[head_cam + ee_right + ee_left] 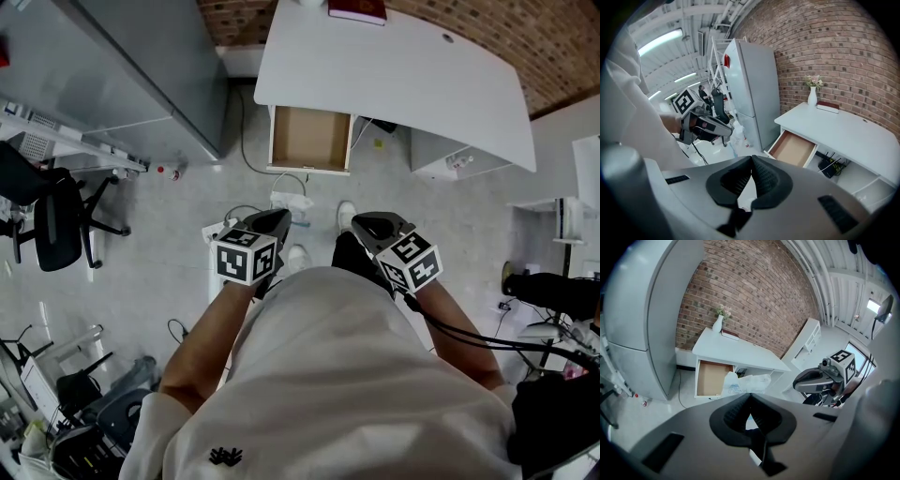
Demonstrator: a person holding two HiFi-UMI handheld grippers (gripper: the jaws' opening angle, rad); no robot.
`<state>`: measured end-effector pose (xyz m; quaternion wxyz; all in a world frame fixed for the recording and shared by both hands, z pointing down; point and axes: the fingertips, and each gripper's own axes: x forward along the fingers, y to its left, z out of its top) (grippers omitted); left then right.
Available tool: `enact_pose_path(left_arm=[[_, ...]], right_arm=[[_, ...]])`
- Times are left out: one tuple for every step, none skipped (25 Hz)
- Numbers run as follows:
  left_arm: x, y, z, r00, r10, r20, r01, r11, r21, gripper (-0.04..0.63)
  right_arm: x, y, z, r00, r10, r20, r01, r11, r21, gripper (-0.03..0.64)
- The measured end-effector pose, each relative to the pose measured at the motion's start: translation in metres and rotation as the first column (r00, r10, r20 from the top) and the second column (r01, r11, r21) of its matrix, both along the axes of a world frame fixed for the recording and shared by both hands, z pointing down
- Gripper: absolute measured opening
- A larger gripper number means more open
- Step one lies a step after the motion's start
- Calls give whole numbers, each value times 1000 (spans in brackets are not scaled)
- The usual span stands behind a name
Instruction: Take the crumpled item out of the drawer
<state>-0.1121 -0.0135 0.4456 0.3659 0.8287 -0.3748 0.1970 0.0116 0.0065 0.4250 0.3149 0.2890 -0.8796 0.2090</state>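
A crumpled white plastic bag [290, 202] hangs at the tip of my left gripper [279, 219], which is shut on it, well clear of the drawer. In the left gripper view the bag [743, 382] rises just past the closed jaws of the left gripper [749, 395]. The brown drawer [309, 139] stands pulled out under the white desk [403, 66], with nothing showing inside. My right gripper [363, 224] is held beside the left, shut on nothing; in its own view the right gripper [751, 158] has its jaws touching.
A tall grey fridge [159, 66] stands left of the desk. A black office chair [52, 220] is at far left. A red book [357, 9] lies on the desk and a white vase [717, 324] stands by it. Cables run over the floor by the drawer.
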Motion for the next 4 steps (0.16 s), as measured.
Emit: enact_pose_path(left_arm=[[3,-2,0,1000,0,0,0,1000,0,23],[6,-5,0,1000,0,0,0,1000,-1,23],[9,-7,0,1000,0,-1,0,1000,-1,23],[13,-10,0,1000,0,-1,0,1000,-1,23]], right_arm=[[3,-1,1,1000,1,-1,-1,1000,-3,29],[7,-2,2,1000,3,-2,-3,1000,-6,29],[10,-3,3,1000,4,-3,-4,1000,-9,29],[13,-5,4,1000,5,-5,-5,1000,-12,29]])
